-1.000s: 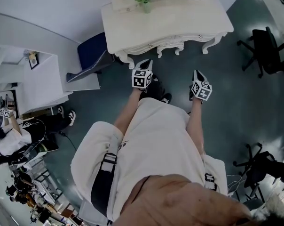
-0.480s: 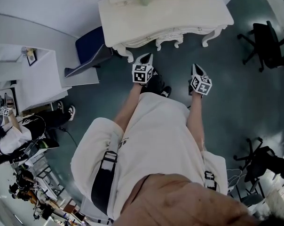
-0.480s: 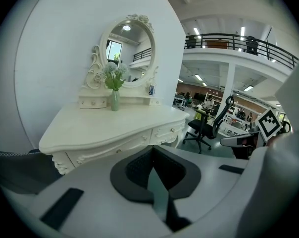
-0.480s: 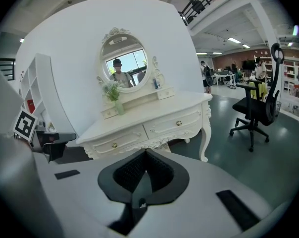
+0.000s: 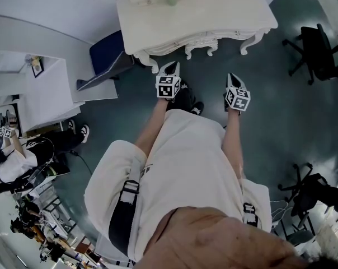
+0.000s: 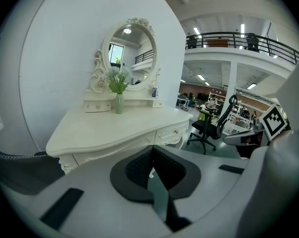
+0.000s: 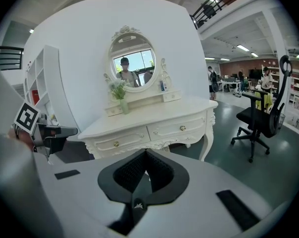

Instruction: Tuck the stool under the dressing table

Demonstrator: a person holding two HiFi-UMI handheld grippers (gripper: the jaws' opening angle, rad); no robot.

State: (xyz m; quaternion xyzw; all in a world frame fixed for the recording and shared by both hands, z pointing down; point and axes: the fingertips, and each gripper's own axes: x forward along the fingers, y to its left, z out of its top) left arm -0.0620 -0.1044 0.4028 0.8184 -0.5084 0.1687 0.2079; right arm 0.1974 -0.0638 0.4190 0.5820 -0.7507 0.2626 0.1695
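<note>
My 2 claws are pinched fully closed with nothing in them. The left claw (image 5: 171, 67) and right claw (image 5: 234, 78) hover side by side just in front of the dressing table (image 5: 214, 15), aimed at its drawers. I can't pick out a stool for certain. From above, the tabletop hides the kneehole, and lower down my claws block most of it, so the stool may sit under there. Or it is the dark-blue padded thing (image 5: 108, 54) just left of the dressing table, leaving the tuck to do.
</note>
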